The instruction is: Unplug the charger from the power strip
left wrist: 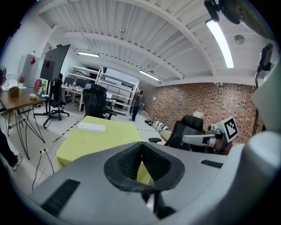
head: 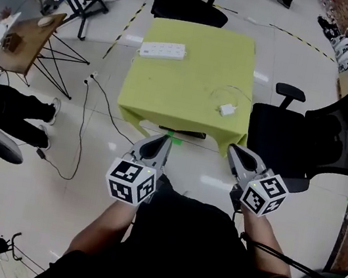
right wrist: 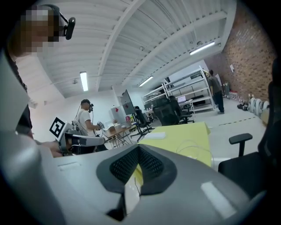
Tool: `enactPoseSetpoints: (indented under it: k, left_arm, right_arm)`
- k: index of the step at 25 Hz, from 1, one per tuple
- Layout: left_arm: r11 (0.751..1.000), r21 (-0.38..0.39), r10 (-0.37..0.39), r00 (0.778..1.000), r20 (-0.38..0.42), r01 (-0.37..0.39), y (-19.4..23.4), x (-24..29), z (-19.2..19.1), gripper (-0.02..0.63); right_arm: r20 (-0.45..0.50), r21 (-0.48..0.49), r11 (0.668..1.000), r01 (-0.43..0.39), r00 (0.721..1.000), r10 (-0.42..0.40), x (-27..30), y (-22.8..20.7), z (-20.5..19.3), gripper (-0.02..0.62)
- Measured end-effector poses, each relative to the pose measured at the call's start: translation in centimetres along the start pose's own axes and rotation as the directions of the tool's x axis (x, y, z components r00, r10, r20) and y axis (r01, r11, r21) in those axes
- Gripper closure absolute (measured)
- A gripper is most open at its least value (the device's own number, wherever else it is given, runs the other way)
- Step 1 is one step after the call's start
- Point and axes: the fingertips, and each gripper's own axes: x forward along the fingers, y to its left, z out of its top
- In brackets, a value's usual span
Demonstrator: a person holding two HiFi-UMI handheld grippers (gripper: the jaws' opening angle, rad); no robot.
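Observation:
A white power strip (head: 163,50) lies near the far left corner of the table with the yellow-green cloth (head: 184,83). A small white charger (head: 226,110) with a thin looped cable lies near the table's front right, well apart from the strip. Both grippers hover in front of the table's near edge, close to my body. My left gripper (head: 162,141) is shut with nothing in it. The right gripper (head: 235,151) is shut and empty too. The left gripper view shows the strip (left wrist: 91,127) far ahead, and the right gripper view shows it (right wrist: 153,136) too.
A black office chair (head: 306,145) stands close by the table's right side, and another chair (head: 190,8) stands behind the table. At the left are a wooden desk (head: 27,43), a person (head: 5,115), and a black cable (head: 82,132) on the floor.

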Motion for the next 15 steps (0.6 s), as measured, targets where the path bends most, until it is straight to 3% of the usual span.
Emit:
enactPoseSetpoints:
  k: [8,15]
  left_arm:
    - [0.999,0.024,0.028,1.000,0.013,-0.029,-1.9,-1.3,-0.4,0.600]
    - [0.998,0.035,0.043,0.999,0.007,-0.043,-2.0,-1.7,-0.4,0.600]
  right_arm:
    - [0.007,-0.009,0.995,-0.104,0.995,0.104,0.7,3.4,-1.2,0.595]
    - [0.005,0.015,0.992,-0.123,0.992,0.123,0.3,3.7,-2.1,0.595]
